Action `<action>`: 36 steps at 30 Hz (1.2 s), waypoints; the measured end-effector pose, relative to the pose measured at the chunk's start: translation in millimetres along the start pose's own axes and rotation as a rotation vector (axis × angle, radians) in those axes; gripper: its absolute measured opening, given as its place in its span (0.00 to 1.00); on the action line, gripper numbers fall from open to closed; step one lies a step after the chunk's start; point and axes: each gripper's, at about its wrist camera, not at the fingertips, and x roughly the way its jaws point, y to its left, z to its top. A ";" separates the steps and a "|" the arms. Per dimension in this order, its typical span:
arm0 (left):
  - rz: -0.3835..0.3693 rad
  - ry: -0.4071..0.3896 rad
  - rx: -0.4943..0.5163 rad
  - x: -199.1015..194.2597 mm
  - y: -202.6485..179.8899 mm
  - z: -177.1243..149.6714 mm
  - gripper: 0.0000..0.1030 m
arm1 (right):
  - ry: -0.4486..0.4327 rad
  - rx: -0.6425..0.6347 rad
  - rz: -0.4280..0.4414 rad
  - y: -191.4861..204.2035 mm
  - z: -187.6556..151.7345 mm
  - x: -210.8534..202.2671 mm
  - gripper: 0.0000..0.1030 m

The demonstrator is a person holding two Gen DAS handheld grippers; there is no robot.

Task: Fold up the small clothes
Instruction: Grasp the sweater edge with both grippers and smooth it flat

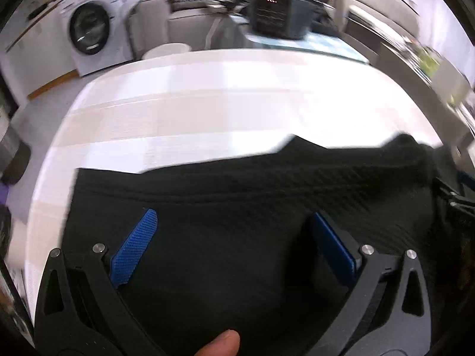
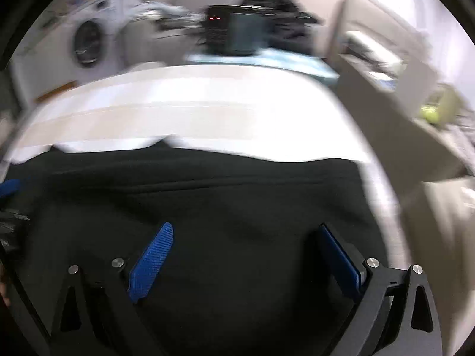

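Black garment lies spread flat on the white counter, under the left gripper and right gripper, both jaws wide open and empty, so I would pinch matching near corners evenly before folding.

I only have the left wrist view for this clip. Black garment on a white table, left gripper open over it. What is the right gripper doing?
Observer: The right gripper is open too, its blue fingers spread over the same black garment.
Operator: Does the cloth run to the table's right edge?
Observer: No, a strip of white table shows beyond the garment's right side.
Operator: Can it see the other gripper?
Observer: Yes, a blue fingertip shows at the far left of the right wrist view, probably the left gripper.
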 end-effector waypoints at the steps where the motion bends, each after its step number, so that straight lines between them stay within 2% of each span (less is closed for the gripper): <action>1: 0.000 -0.001 -0.013 -0.1 3.3 1.8 0.99 | -0.006 0.024 -0.026 -10.1 -1.1 -0.9 0.95; 2: -0.015 -0.001 -0.025 -2.3 8.2 0.5 0.99 | 0.004 0.058 -0.018 -18.2 0.5 1.2 0.95; 3: -0.032 -0.001 -0.031 -3.2 9.2 0.7 0.99 | 0.015 0.096 0.031 -25.9 0.4 1.5 0.95; 5: -0.067 -0.008 -0.016 -4.4 3.2 1.2 0.99 | 0.002 0.102 0.061 -29.0 -0.9 -2.1 0.95; 7: -0.056 -0.007 0.026 2.3 -7.5 6.4 0.99 | -0.023 0.066 0.113 -12.2 3.2 -8.8 0.95; 9: -0.003 0.002 0.067 10.7 -21.4 9.8 1.00 | -0.045 0.007 0.136 10.2 10.0 -13.6 0.95; 10: 0.001 0.001 0.074 12.8 -23.9 12.4 1.00 | -0.049 -0.020 0.149 19.2 8.9 -14.9 0.95; 12: -0.013 0.010 0.054 14.3 -18.0 16.7 1.00 | -0.046 -0.055 0.232 33.4 12.4 -12.5 0.95; 13: -0.013 0.011 0.048 14.3 -14.1 17.3 1.00 | -0.042 -0.056 0.232 35.8 11.0 -10.8 0.94; 15: 0.008 0.013 0.034 10.1 1.3 13.5 1.00 | -0.020 -0.063 0.108 28.2 12.1 -1.8 0.95; 16: 0.013 0.013 0.028 7.2 9.5 11.2 1.00 | -0.023 -0.037 0.105 15.3 12.1 0.2 0.95; 18: 0.057 0.011 0.006 -3.2 30.7 3.0 1.00 | 0.002 -0.002 0.004 -8.7 9.1 2.6 0.95; 19: 0.072 0.005 0.000 -8.9 37.6 -2.2 1.00 | -0.006 0.022 -0.014 -24.3 5.7 1.7 0.95; 21: 0.099 -0.019 -0.028 -24.4 54.3 -15.5 1.00 | 0.014 0.094 0.013 -54.1 -4.0 2.2 0.95; 22: 0.093 -0.027 -0.046 -32.9 61.5 -23.3 0.99 | 0.023 0.117 -0.004 -62.2 -9.1 2.1 0.95; 24: 0.067 -0.038 -0.067 -52.5 68.7 -40.3 0.99 | 0.020 0.166 0.005 -77.4 -21.2 -4.9 0.95; 26: 0.022 -0.052 -0.035 -73.5 63.1 -59.1 0.99 | 0.003 0.169 0.045 -78.2 -30.4 -19.5 0.95; 28: -0.014 -0.056 0.007 -87.1 52.2 -74.2 1.00 | -0.024 0.115 0.085 -66.8 -40.3 -38.0 0.95; 30: -0.074 -0.024 0.047 -92.2 40.3 -88.9 1.00 | -0.036 0.047 0.163 -50.5 -48.5 -50.3 0.95; 31: -0.076 -0.008 0.059 -91.4 36.9 -94.3 1.00 | -0.031 0.005 0.209 -40.2 -54.4 -56.0 0.95; 34: -0.011 0.029 0.061 -87.1 42.2 -111.0 1.00 | -0.007 -0.095 0.248 -20.7 -74.7 -64.1 0.95; 36: 0.014 0.046 0.028 -87.5 54.4 -120.1 0.99 | 0.004 -0.123 0.187 -24.1 -87.5 -62.7 0.95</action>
